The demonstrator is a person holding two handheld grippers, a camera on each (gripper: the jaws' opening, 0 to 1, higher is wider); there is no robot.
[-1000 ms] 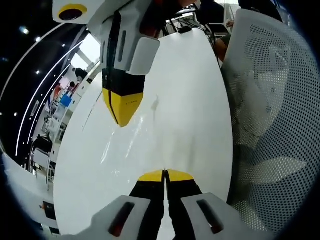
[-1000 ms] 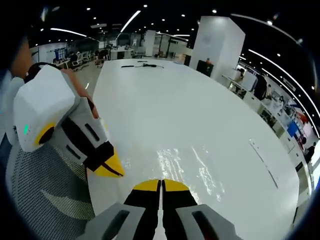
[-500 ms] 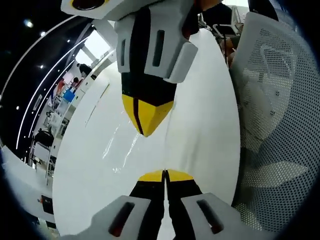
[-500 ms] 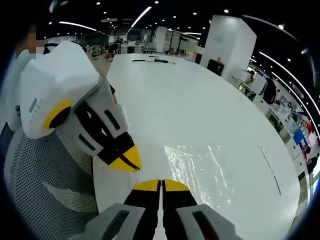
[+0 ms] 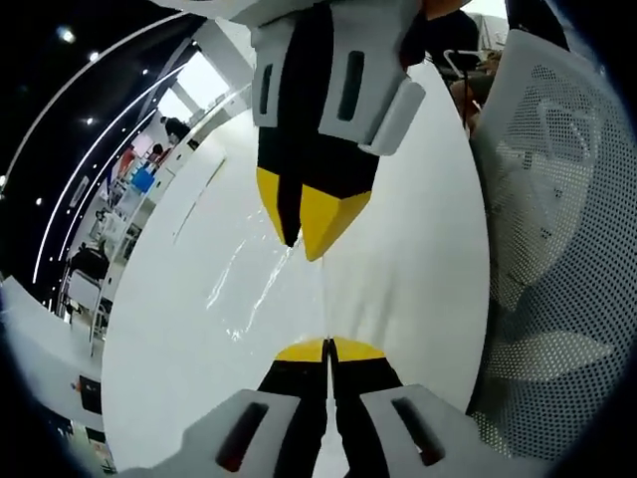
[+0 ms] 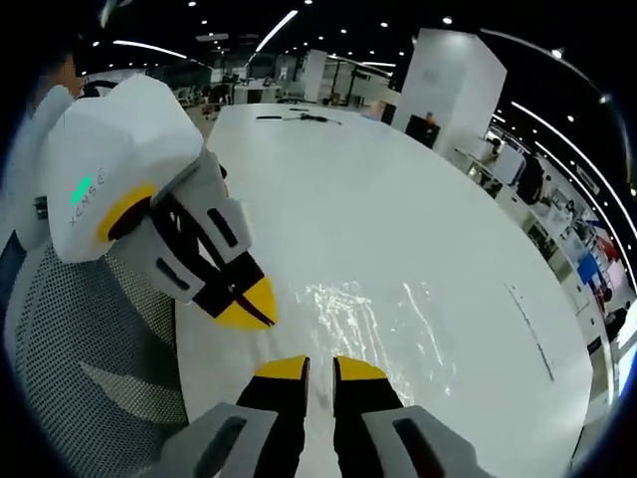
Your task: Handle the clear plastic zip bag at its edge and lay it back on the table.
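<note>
Over clear bag (image 6: 373, 319), right tongs (image 6: 318, 367) slightly parted.

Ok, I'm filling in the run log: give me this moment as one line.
left gripper: shut on clear zip bag edge | right gripper: jaws parted, bag edge between | bag: flat on white table | mesh chair beside table
</note>
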